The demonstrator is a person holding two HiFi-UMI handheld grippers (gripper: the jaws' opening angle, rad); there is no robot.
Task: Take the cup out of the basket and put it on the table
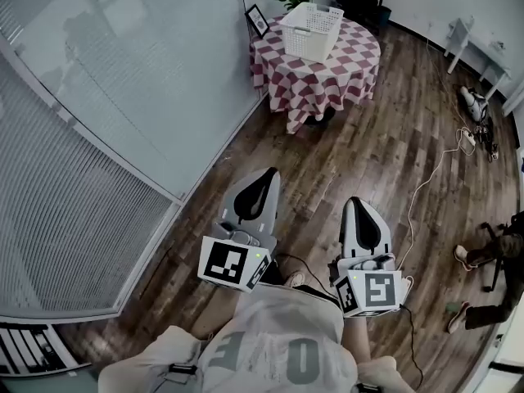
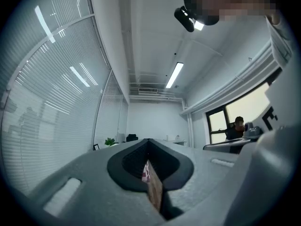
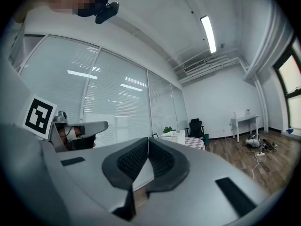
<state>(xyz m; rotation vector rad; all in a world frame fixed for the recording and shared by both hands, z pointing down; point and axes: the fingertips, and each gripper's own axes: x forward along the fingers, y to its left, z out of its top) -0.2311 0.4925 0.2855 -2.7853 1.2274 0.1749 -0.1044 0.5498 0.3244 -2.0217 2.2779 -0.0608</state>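
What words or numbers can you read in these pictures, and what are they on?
"O": big pale letter on the person's shirt; the shape beside it may be "E", unclear.
Cubes: only black-and-white square patterns, no words.
Picture frame on the table: too small to read.
Nothing else readable.
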